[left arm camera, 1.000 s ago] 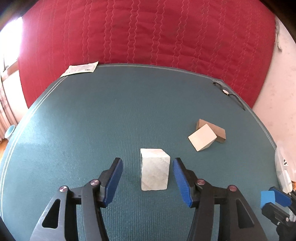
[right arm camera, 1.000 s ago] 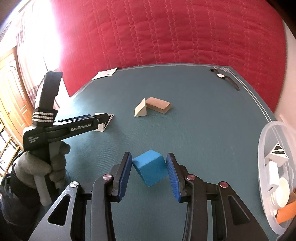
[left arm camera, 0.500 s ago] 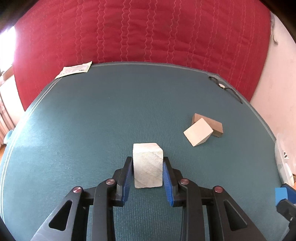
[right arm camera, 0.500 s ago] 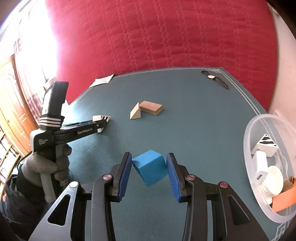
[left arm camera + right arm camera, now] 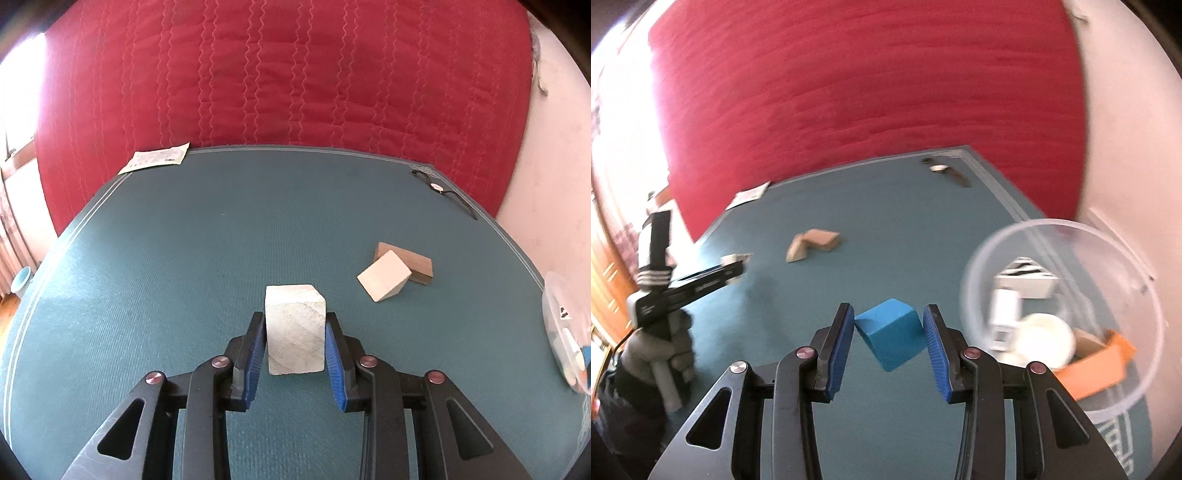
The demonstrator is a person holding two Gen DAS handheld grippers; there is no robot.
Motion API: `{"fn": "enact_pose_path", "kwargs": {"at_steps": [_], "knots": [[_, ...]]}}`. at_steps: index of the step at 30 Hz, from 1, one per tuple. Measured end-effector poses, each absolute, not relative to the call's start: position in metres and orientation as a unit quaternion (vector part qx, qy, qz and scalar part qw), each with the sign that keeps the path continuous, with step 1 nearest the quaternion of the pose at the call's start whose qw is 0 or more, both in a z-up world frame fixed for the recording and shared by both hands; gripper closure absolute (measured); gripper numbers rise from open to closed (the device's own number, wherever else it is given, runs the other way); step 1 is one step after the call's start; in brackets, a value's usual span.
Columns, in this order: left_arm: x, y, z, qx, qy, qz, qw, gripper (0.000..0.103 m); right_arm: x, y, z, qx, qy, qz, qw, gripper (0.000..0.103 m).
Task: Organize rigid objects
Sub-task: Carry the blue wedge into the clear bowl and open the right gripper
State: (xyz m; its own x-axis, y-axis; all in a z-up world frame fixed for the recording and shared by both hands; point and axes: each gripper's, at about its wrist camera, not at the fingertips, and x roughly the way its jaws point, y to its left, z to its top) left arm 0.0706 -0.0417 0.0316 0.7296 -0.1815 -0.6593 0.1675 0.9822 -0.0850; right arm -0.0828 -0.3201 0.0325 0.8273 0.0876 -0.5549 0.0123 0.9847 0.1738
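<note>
Plainly, the left gripper point(image 5: 295, 334) pinched the white block point(image 5: 295, 328) on the mat point(image 5: 166, 258); the right gripper point(image 5: 889, 332) gripped the blue cube point(image 5: 891, 332) corner-wise near the tub point(image 5: 1071, 236), so it might twist free.

A whitish block point(image 5: 295, 326) and a blue cube point(image 5: 891, 333) sit over a teal mat point(image 5: 184, 258) before a red quilted backdrop point(image 5: 277, 74).

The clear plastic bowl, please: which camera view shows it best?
The right wrist view: the clear plastic bowl appears nearly whole, though blurred, with white and orange items inside. The left wrist view catches only a sliver of its rim at the right edge.
</note>
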Motion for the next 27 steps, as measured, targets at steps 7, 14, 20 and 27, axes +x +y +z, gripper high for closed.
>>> {"fn": "enact_pose_path", "kwargs": {"at_steps": [7,14,20,27], "knots": [[0.053,-0.048,0.039,-0.011,0.349,-0.102,0.931,0.071,-0.093,-0.39,0.03,0.126,0.281,-0.094,0.947,0.063],[0.039,-0.058,0.04,-0.036,0.366,-0.118,0.922,0.071,-0.099,-0.434,0.022,0.142,0.276,-0.166,0.936,0.063],[0.029,-0.079,0.046,-0.027,0.365,-0.137,0.92,0.071,-0.101,-0.448,0.022,0.149,0.266,-0.178,0.935,0.063],[0.017,-0.109,0.056,-0.001,0.359,-0.167,0.918,0.071,-0.101,-0.464,0.015,0.165,0.259,-0.199,0.931,0.048]]}}
